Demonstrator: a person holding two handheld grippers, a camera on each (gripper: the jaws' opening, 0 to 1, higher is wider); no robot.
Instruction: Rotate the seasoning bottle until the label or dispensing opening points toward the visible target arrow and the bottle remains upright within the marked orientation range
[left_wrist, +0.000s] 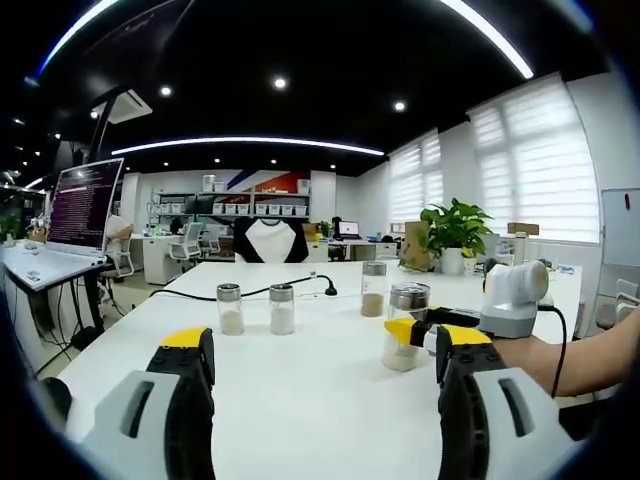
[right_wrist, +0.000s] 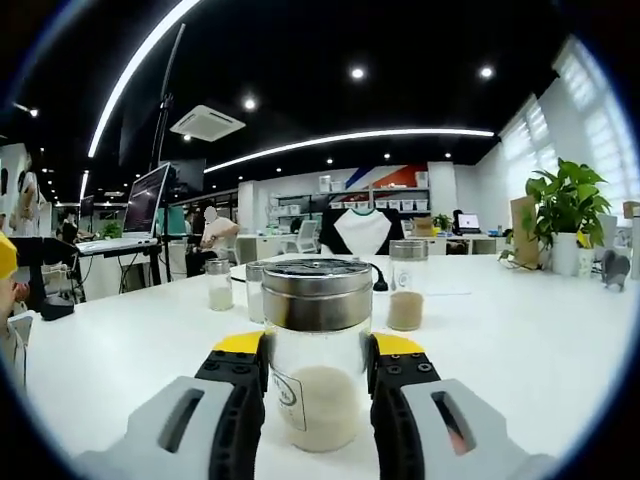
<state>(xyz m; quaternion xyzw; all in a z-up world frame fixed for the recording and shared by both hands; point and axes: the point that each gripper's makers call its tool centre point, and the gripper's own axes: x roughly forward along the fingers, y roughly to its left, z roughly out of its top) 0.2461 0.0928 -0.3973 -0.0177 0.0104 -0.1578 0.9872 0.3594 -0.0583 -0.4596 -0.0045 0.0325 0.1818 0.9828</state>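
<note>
The seasoning bottle (right_wrist: 317, 350) is a clear glass jar with a metal lid and pale powder in its lower half. It stands upright on the white table (right_wrist: 520, 340), and a small label (right_wrist: 289, 393) shows low on its left front. My right gripper (right_wrist: 318, 345) is shut on it, one yellow-tipped jaw pressing each side. In the left gripper view the same bottle (left_wrist: 404, 326) stands at the right, held by the right gripper (left_wrist: 415, 329), with a person's arm behind it. My left gripper (left_wrist: 325, 342) is open wide above bare table, holding nothing.
Three more seasoning jars stand on the table (left_wrist: 300, 390): two small ones (left_wrist: 230, 308) (left_wrist: 282, 308) side by side and a taller one (left_wrist: 374, 290) behind. A black cable (left_wrist: 300, 287) runs past them. A potted plant (left_wrist: 455, 235) and an open laptop (left_wrist: 80, 210) stand farther off.
</note>
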